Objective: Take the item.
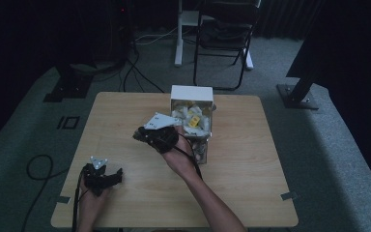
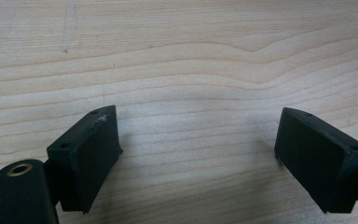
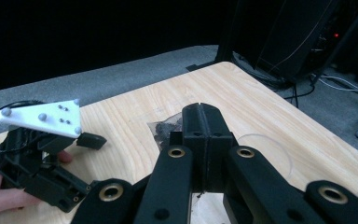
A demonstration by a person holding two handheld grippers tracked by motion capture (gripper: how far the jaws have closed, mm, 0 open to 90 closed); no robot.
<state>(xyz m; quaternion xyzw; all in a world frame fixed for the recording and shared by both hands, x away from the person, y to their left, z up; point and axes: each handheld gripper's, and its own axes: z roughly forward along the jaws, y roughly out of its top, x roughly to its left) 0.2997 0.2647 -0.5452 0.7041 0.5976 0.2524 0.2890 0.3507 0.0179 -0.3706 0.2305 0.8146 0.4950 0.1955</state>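
Note:
My right gripper [image 1: 139, 135] hovers over the middle of the wooden table [image 1: 241, 159], pointing left, its grey plate on top. In the right gripper view its jaws stand pressed together [image 3: 200, 114], and a small clear packet of dark bits [image 3: 165, 129] sticks out at their tips, apparently pinched by its edge. My left gripper [image 1: 118, 175] rests near the front left corner in the person's hand. Its jaws are wide apart [image 2: 198, 140] over bare wood with nothing between them. Its grey plate [image 3: 42, 116] also shows at the left of the right gripper view.
A white box [image 1: 192, 94] with a clear front stands at the back middle of the table, holding several white and yellow packets [image 1: 193, 121]. A faint clear ring [image 3: 265, 154] lies on the wood. A black chair [image 1: 224, 34] and stand legs are on the floor behind.

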